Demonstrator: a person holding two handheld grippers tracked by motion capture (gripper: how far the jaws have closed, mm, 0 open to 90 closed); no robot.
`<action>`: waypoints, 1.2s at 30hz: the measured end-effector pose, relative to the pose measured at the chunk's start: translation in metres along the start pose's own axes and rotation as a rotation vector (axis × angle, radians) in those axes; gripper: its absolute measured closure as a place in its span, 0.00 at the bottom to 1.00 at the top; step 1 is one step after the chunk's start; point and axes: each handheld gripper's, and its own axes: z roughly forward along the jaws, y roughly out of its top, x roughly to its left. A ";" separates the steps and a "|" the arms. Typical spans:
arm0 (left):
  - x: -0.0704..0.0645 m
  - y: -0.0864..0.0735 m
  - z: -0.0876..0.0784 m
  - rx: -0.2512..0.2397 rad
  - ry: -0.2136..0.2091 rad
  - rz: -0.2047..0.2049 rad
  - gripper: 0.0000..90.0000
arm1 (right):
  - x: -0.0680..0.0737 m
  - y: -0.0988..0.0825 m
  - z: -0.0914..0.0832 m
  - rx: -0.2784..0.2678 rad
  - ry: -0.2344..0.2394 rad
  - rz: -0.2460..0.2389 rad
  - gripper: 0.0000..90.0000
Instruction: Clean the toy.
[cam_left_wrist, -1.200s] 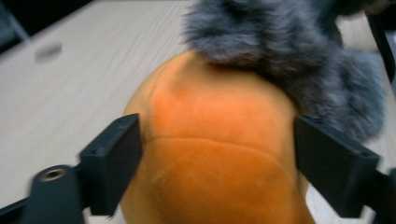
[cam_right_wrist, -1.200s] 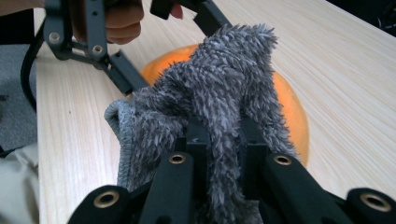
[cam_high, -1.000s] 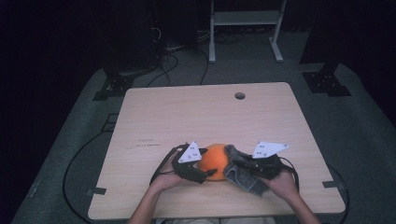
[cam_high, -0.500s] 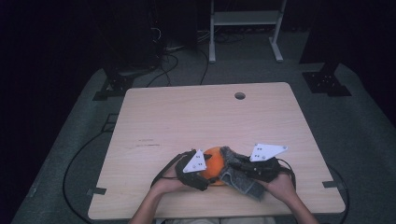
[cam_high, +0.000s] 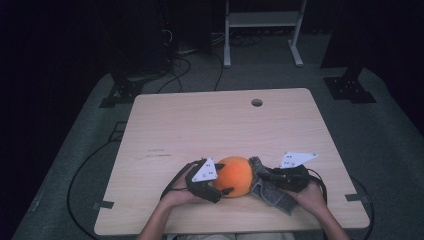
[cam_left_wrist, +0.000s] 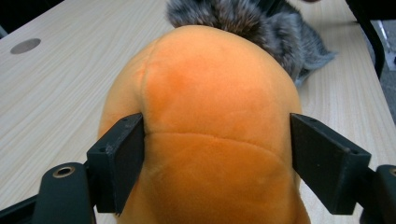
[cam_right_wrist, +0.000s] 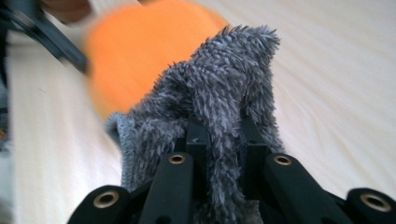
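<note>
Your left gripper (cam_high: 222, 184) is holding the orange plush toy (cam_high: 235, 175); in the left gripper view its two black jaws are standing at a middling width, one on each flank of the toy (cam_left_wrist: 210, 135), with the left jaw pressing into the plush at a seam and the right jaw lying against the other side; those jaws have just been opening a little, with the toy between them. The toy is bulging up and forward past the fingertips (cam_left_wrist: 119, 161), and beyond it, on the far side from your left gripper, the grey fuzzy cloth (cam_left_wrist: 261, 23) is lying against the toy.

Your right gripper (cam_high: 265, 176) is pinching that cloth (cam_high: 270, 192); in the right gripper view the jaws are standing narrow and close together, with a thick fold of grey pile (cam_right_wrist: 219, 107) squeezed between them and rising above the tips; the orange toy (cam_right_wrist: 140, 56) is sitting just ahead of the gripper and to its left, touching the cloth, blurred in that view.

From the high view, the two grippers are pointing toward each other, with the toy between them and the cloth draped from the right gripper down beside your right hand (cam_high: 310, 195); your left hand (cam_high: 177, 197) is resting behind its gripper; everything is sitting on the near part of the wooden table (cam_high: 215, 125).
</note>
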 end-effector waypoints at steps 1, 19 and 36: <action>-0.002 0.001 0.001 0.004 -0.001 0.011 0.23 | 0.005 0.005 -0.001 -0.017 0.010 -0.017 0.87; -0.011 0.006 0.004 0.023 -0.003 0.090 0.25 | 0.000 0.004 -0.002 -0.021 0.023 0.011 0.87; 0.000 0.007 0.001 0.045 0.008 -0.027 0.24 | 0.014 0.026 -0.019 -0.099 0.009 -0.075 0.87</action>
